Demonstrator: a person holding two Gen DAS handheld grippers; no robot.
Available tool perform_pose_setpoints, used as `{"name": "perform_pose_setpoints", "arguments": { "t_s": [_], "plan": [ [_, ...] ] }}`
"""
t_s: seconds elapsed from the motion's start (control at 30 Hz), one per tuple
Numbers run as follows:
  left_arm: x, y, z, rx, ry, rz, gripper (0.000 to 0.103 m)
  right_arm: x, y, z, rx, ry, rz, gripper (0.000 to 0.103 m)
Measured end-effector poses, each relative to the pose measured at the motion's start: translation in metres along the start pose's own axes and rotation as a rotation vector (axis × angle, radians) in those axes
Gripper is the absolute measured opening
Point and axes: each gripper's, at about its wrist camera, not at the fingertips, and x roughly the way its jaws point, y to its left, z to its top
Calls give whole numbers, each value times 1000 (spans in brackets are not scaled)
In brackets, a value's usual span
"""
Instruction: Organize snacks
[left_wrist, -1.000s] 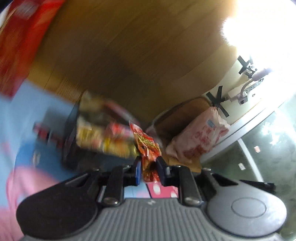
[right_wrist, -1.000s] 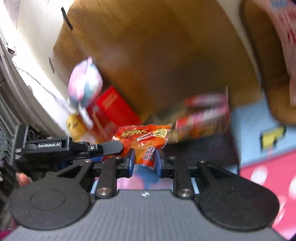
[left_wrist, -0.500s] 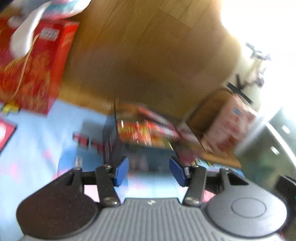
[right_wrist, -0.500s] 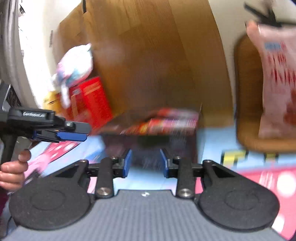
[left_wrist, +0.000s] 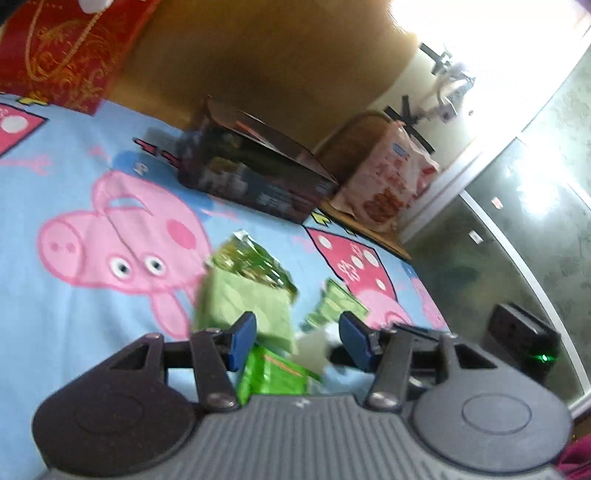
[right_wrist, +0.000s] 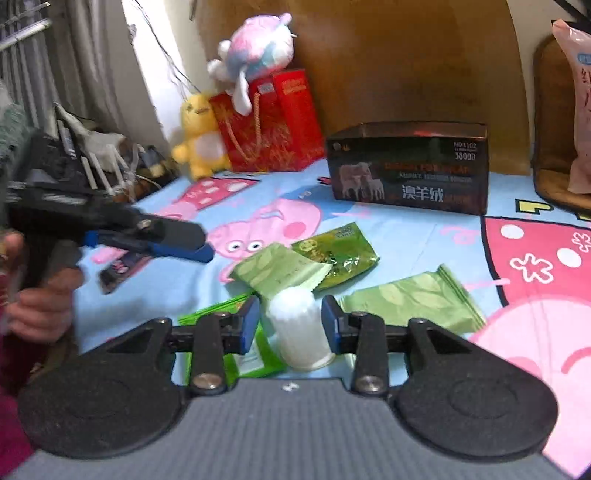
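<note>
Several green snack packets (right_wrist: 284, 271) lie on the blue cartoon-pig sheet (right_wrist: 424, 240), with a small white ribbed cup (right_wrist: 299, 332) among them. A dark cardboard box (right_wrist: 410, 166) stands at the back. My right gripper (right_wrist: 290, 325) is open, its jaws either side of the white cup without gripping it. My left gripper (left_wrist: 297, 338) is open and empty above the green packets (left_wrist: 245, 299); it also shows in the right wrist view (right_wrist: 177, 243) at the left. The dark box (left_wrist: 255, 173) stands beyond it.
A red gift bag (right_wrist: 266, 122), a yellow plush (right_wrist: 199, 136) and a pink-blue plush (right_wrist: 255, 51) stand at the back left. A pink bag (left_wrist: 391, 177) sits on a brown stool (right_wrist: 550, 147) at the right. A dark packet (right_wrist: 122, 269) lies at the left.
Both grippers let go of their orange-red snack packets at the dark box, opened, and pulled back to the green packets on the sheet.
</note>
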Motion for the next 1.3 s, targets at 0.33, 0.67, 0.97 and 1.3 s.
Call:
{"name": "perform_pose_setpoints", "arguments": {
  "t_s": [0.33,0.67,0.97,1.3],
  "plan": [
    [38,-38,-11,57,109,-125,51,-77,-49,-65,228,-32,-106,25],
    [70,-82,-21,180,233,-111,54,-89,-36,-71,-30,38,-97,42],
    [100,-73,-48,148,354,-57,39,-40,-27,-62,-286,83,-12,54],
    [56,-89,43,205,99,-28,43,-24,-27,59,-312,-1,9,39]
  ]
}}
